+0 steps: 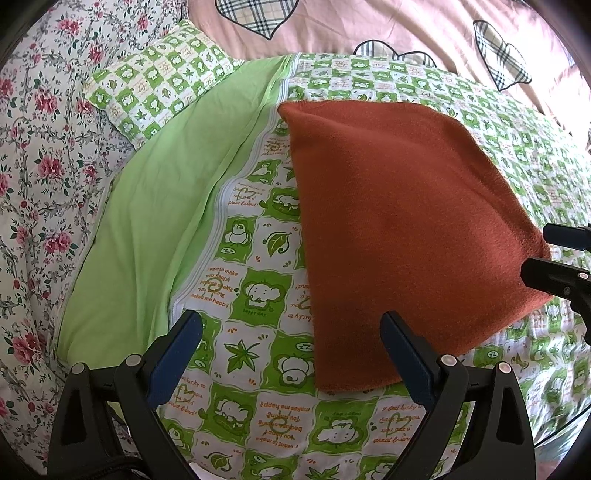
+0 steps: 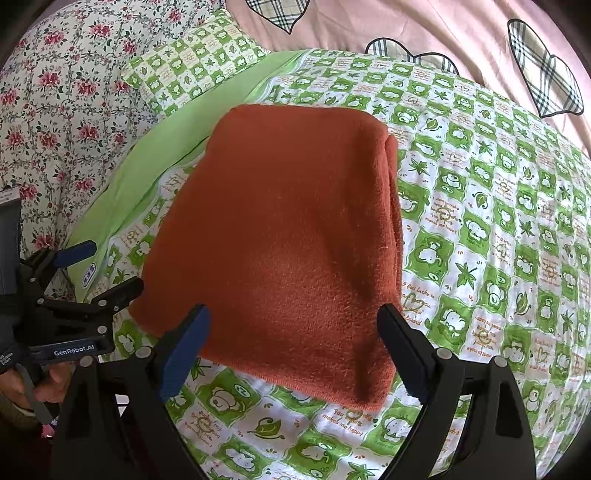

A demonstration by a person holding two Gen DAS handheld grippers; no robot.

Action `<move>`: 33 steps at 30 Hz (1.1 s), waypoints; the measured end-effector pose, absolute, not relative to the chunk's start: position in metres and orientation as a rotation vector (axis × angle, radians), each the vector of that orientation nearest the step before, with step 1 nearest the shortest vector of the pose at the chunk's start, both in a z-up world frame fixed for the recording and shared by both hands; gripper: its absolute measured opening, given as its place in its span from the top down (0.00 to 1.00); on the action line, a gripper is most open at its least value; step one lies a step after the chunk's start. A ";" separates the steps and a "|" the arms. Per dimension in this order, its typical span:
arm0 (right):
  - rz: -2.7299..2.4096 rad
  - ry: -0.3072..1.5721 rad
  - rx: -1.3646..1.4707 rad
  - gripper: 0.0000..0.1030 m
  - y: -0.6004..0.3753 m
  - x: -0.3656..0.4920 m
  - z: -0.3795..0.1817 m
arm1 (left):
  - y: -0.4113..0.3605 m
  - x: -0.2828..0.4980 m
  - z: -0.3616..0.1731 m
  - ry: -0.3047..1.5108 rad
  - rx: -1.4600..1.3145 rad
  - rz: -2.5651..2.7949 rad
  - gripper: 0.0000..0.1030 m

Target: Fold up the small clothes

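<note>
A rust-orange fleece cloth [image 1: 399, 229] lies folded into a flat rectangle on the green-and-white patterned bedspread [image 1: 258, 295]. In the right wrist view the same cloth [image 2: 280, 236] shows stacked folded edges along its right side. My left gripper [image 1: 291, 332] is open, hovering above the bedspread at the cloth's near left corner, with nothing between its fingers. My right gripper [image 2: 295, 328] is open too, its fingers spread just above the cloth's near edge, holding nothing. The right gripper [image 1: 554, 258] also shows at the right edge of the left wrist view, beside the cloth's corner.
A plain light-green sheet [image 1: 147, 229] runs along the left of the bedspread. A small matching pillow [image 1: 159, 81] lies beyond it, a floral quilt [image 1: 40, 166] at far left, a pink cover with plaid hearts [image 1: 369, 26] behind. A hand [image 2: 44, 380] holds the left gripper [image 2: 85, 273].
</note>
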State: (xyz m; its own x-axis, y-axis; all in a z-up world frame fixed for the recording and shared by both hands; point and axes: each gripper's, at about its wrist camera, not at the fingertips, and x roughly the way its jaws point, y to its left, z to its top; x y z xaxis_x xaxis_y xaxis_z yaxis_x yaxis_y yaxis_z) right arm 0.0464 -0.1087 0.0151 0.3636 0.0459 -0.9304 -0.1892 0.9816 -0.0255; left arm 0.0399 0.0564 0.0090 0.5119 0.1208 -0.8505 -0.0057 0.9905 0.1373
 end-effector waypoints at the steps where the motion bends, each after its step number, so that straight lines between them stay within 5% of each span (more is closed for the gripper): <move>1: 0.152 1.190 -0.136 0.11 -0.109 0.046 0.015 | 0.056 0.040 0.009 1.031 0.123 0.077 0.06; 33: 0.148 1.183 -0.137 0.11 -0.109 0.046 0.019 | 0.058 0.044 0.011 1.028 0.131 0.066 0.06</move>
